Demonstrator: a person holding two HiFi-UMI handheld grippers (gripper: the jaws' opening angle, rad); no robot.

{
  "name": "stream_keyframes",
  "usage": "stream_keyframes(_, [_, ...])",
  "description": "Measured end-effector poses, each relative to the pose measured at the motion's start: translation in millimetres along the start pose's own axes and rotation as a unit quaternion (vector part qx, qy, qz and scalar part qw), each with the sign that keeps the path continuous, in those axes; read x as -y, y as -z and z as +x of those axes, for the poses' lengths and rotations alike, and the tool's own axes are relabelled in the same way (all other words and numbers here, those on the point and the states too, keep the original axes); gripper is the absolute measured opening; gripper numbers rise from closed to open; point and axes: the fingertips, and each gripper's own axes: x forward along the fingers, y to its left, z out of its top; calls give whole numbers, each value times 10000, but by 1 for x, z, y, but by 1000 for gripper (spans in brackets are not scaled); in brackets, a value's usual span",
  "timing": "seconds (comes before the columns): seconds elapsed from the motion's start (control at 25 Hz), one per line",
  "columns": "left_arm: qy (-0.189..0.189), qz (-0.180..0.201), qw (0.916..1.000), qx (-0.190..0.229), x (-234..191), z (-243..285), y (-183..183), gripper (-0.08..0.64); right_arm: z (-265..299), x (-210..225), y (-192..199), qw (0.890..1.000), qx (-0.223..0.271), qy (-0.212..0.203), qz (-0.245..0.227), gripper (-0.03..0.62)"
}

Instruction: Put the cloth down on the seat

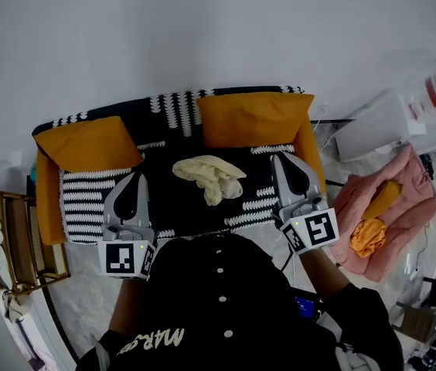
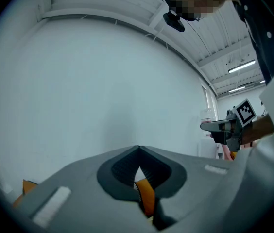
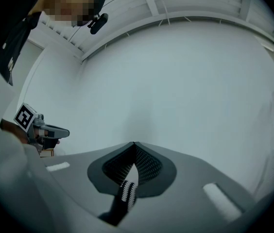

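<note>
A crumpled cream cloth (image 1: pixel 209 175) lies on the black-and-white patterned seat (image 1: pixel 165 204) of a small sofa, near its middle. My left gripper (image 1: pixel 131 178) hovers over the seat's front left, a little left of the cloth, with its jaws shut and nothing between them (image 2: pixel 138 147). At the seat's right side my right gripper (image 1: pixel 283 161) is held beside the cloth, also shut and empty (image 3: pixel 133 143). Neither gripper touches the cloth. Both point level toward the white wall. Each gripper view shows the other gripper off to the side.
Two orange cushions (image 1: pixel 88 143) (image 1: pixel 253 118) lean on the sofa back, and the sofa has orange arms. A pink and orange cloth pile (image 1: pixel 388 211) lies on the floor at the right, with boxes beyond. A wooden rack (image 1: pixel 9 246) stands at the left.
</note>
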Motion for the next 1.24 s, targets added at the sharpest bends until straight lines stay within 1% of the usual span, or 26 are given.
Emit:
stream_keyframes(0.24, [2,47,10000,-7,2,0,-2,0,1,2,2,10000,-40,25,13,25])
stream_keyframes(1.24, [-43,68,10000,4,13,3,-2,0,6,3,3,9999,-38,-126,94,25])
